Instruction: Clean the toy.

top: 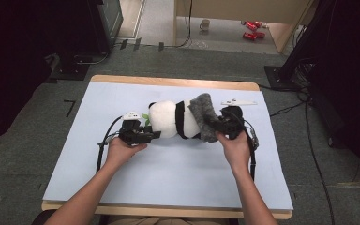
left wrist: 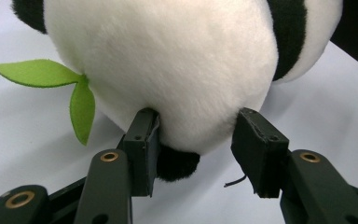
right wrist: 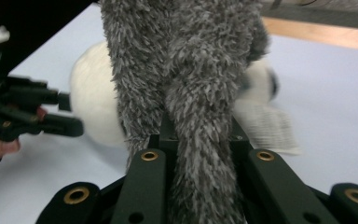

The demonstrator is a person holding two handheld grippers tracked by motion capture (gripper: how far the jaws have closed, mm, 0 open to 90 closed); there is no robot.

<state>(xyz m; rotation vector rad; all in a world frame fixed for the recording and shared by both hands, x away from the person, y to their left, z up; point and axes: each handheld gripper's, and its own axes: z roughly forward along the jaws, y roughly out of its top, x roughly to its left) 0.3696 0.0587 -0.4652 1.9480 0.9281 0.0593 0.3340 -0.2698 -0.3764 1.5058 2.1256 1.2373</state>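
A plush panda (top: 171, 119) lies on its side near the middle of the pale blue sheet (top: 168, 168) covering the tabletop (top: 168, 80), its white body crossed by a black band. The left claw (top: 153, 135) reaches in from the left; in the left gripper view its jaws are spread around the rounded white end of the toy, both pads touching the fur, with a black patch showing just below between them. Two green felt leaves (left wrist: 60, 86) stick out from the panda beside that claw. The right claw (top: 211, 123) is pressed together on a grey fuzzy cloth (top: 204, 116), which drapes over the panda's right end. In the right gripper view the cloth rises between the jaws, and a white printed tag (right wrist: 268, 128) lies on the sheet beside the toy.
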